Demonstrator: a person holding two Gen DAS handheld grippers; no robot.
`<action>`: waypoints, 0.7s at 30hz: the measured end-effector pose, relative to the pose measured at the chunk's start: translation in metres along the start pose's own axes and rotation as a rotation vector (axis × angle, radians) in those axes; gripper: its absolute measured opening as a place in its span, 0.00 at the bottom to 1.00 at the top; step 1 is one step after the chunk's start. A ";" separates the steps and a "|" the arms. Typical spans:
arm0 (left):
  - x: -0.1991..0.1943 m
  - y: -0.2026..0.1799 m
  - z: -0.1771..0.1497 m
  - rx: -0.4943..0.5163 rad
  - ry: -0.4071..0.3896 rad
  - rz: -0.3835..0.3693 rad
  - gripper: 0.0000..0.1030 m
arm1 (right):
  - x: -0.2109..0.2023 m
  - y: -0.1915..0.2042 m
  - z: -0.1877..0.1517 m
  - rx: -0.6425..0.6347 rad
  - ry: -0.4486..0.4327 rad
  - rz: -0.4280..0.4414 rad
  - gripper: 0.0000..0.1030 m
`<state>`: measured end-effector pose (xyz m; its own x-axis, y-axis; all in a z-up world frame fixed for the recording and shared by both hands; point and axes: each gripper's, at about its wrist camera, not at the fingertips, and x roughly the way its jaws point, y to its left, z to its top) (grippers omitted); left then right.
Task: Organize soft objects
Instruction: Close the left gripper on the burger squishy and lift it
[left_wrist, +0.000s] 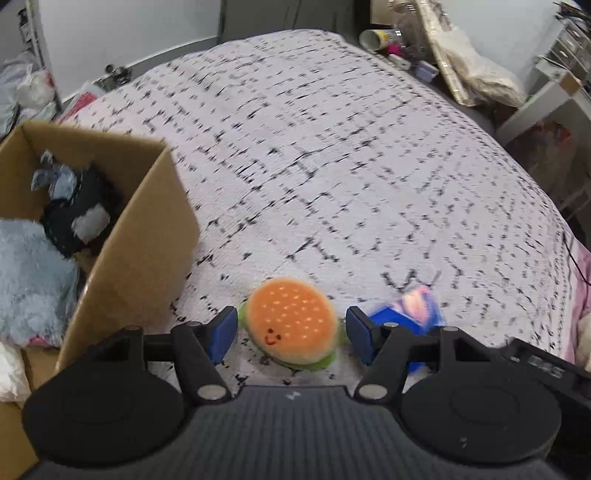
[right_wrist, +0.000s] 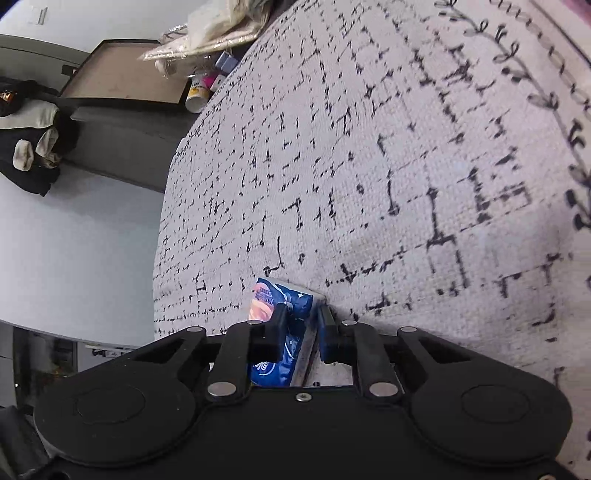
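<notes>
A plush hamburger toy (left_wrist: 290, 323) with an orange bun and a smiley face lies on the bedspread between the pads of my open left gripper (left_wrist: 291, 332); a small gap shows on each side. My right gripper (right_wrist: 301, 328) is shut on a blue tissue pack (right_wrist: 284, 314), held just above the bedspread. The pack (left_wrist: 413, 310) also shows blurred in the left wrist view, just right of my left gripper. A cardboard box (left_wrist: 155, 236) at the left holds a light blue plush (left_wrist: 29, 277) and a black-and-white plush (left_wrist: 81, 214).
The white bedspread with black marks (left_wrist: 332, 147) covers the bed. Clutter with bottles and bags (left_wrist: 424, 48) lies beyond the far edge. A white shelf unit (left_wrist: 546, 107) stands at the right. A dark framed board (right_wrist: 122, 72) and dark clothes (right_wrist: 29, 147) lie off the bed.
</notes>
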<state>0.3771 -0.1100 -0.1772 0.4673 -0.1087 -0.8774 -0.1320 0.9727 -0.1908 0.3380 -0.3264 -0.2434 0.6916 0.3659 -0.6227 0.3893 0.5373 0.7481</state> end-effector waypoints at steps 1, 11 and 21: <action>0.003 0.002 -0.001 -0.012 0.001 -0.007 0.61 | -0.002 0.000 0.000 -0.005 -0.005 -0.005 0.15; -0.001 0.005 -0.002 -0.031 -0.049 -0.053 0.47 | -0.024 0.001 -0.007 -0.064 -0.053 -0.025 0.14; -0.063 0.019 0.000 -0.026 -0.112 -0.123 0.47 | -0.053 0.024 -0.024 -0.133 -0.079 0.047 0.13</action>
<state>0.3450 -0.0852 -0.1258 0.5754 -0.2016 -0.7926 -0.0901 0.9476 -0.3065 0.2961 -0.3147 -0.1984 0.7547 0.3353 -0.5639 0.2748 0.6189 0.7359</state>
